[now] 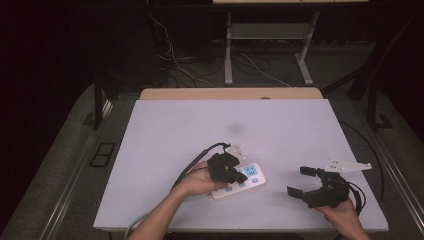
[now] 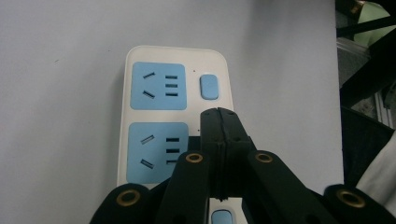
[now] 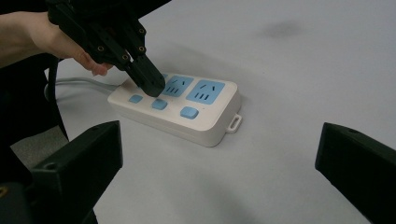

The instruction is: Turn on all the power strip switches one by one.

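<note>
Two grippers share the white table (image 1: 280, 125) we work at, and we go from the biggest thing down. Beyond the table's far edge the floor and its cables sink into darkness and are hard to make out.

On the near part of the table lies the white power strip (image 3: 187, 105), with blue sockets and small blue switches. From above, our left hand (image 1: 197, 182) and its gripper cover much of the strip, so we cannot count its sockets there. Its grey cord (image 3: 77, 84) runs off behind that hand and is cut from sight.

Our left gripper (image 3: 152, 84) has its jaws pressed together, nothing between them, the tip down over the middle switch (image 3: 159, 104); whether it touches we cannot tell. In the left gripper view the jaws hide that switch.

Our right gripper (image 1: 302, 181) rests well to the right of the strip, jaws wide apart and empty, its hand cut off by the bottom edge.
</note>
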Demonstrator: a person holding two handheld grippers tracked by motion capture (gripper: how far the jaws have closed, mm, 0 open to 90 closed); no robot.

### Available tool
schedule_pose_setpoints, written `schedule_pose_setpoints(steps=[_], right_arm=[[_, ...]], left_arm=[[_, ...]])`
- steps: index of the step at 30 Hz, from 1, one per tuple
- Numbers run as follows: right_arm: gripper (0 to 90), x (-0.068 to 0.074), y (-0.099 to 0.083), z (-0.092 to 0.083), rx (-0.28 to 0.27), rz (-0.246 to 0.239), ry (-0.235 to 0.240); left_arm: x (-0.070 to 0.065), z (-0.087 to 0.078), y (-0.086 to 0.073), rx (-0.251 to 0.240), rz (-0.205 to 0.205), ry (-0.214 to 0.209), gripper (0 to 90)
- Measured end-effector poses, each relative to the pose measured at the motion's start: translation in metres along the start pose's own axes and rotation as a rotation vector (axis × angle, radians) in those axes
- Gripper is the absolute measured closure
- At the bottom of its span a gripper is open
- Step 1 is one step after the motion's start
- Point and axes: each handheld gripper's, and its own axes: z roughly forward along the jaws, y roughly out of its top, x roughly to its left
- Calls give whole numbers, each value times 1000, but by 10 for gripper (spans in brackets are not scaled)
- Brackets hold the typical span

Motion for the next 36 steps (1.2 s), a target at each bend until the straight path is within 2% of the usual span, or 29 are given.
schedule_pose_setpoints(steps=[17,25,29,32,33,36], right_arm=[[5,0,0,0,2,-1,-1],[5,0,0,0,3,-1,-2],[5,0,0,0,6,0,-3],[6,0,0,0,6,2,-3],[5,0,0,0,8,1,-6],[5,-1,-1,1,13,0,-13]], left_arm=[[1,6,-2,8,-3,-6,892],[2,5,-3,4,-17,-9,893],[0,7,-3,4,-13,-4,893],[-3,10,-3,3,-5,-26,894],[-5,10,-3,7,10,-19,895],[-5,11,-2,6,8,-17,895]])
